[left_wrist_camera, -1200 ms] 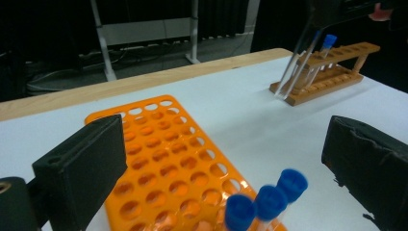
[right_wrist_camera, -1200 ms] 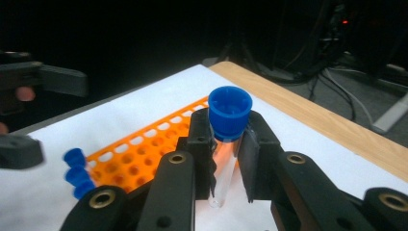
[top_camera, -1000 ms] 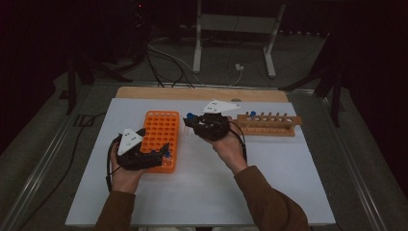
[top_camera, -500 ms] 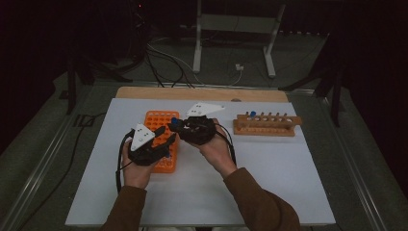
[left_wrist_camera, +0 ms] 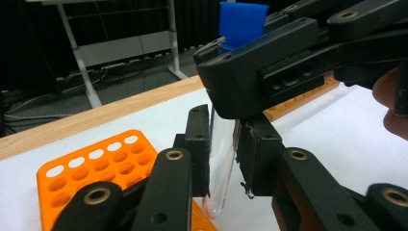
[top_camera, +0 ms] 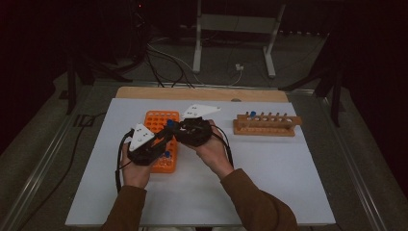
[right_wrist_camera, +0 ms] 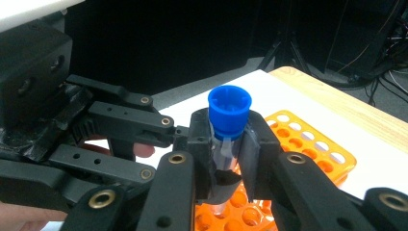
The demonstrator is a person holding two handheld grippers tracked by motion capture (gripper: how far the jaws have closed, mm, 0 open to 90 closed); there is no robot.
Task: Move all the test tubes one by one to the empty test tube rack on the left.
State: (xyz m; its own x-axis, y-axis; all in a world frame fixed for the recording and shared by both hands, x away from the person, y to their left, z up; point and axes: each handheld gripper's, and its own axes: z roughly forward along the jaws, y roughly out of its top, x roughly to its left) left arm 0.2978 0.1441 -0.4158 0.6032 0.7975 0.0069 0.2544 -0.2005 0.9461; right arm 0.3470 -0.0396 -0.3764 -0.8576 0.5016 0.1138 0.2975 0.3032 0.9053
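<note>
Both grippers clamp one clear tube above the orange rack.

The right gripper (right_wrist_camera: 226,159) grasps the tube (right_wrist_camera: 222,153) just under its blue cap (right_wrist_camera: 229,111), jaws tight on the glass. In the left gripper view the left gripper (left_wrist_camera: 222,156) has just been closing its jaws, and now they pinch the tube's lower body, its rounded tip hanging free at six o'clock. From the high view, the tube is held upright over the orange rack (top_camera: 156,120), near table centre. At three o'clock from the hands, well apart, sits a wooden rack (top_camera: 267,126) with one blue-capped tube at its left end.
</note>
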